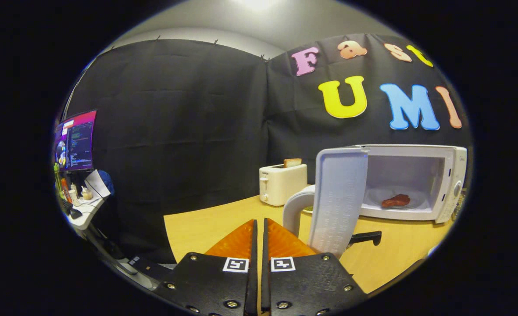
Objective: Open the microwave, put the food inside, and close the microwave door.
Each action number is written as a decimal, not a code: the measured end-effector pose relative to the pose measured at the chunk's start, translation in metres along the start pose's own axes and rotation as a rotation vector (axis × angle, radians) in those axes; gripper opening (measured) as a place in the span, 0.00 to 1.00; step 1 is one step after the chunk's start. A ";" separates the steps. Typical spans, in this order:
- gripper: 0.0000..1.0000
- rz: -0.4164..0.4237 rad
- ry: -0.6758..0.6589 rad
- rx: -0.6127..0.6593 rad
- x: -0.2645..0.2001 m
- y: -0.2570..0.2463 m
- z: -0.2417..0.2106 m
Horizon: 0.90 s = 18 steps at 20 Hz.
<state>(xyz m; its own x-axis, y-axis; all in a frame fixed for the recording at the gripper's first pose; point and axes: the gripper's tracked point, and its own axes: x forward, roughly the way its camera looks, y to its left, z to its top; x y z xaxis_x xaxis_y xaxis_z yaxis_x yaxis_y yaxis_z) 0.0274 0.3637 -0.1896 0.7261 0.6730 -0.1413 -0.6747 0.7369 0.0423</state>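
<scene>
A white microwave (447, 175) stands on the wooden table (188, 232) beyond my fingers and to their right. Its door (338, 199) is swung wide open towards me, with the curved white handle (294, 208) just ahead of my right finger. Inside, a piece of reddish-brown food (395, 201) lies on the glass turntable plate (416, 199). My gripper (260, 221) is shut, its fingers pressed together with nothing between them, held left of the door's handle and not touching it.
A white toaster (281, 183) with a slice of bread sticking up stands left of the microwave at the back of the table. A black handle (366, 237) pokes out below the door. Beside the table, a desk (81, 215) carries a monitor and small items.
</scene>
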 end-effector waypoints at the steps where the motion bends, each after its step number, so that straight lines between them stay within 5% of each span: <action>1: 0.04 -0.027 -0.006 0.001 -0.006 -0.008 -0.001; 5: 0.04 -0.086 -0.022 0.011 -0.027 -0.043 0.005; 18: 0.04 -0.485 0.017 0.059 -0.061 -0.231 -0.004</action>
<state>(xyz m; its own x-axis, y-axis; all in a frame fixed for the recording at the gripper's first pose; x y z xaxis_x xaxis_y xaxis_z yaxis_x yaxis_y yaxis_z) 0.1388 0.1520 -0.1952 0.9521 0.2507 -0.1751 -0.2505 0.9678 0.0234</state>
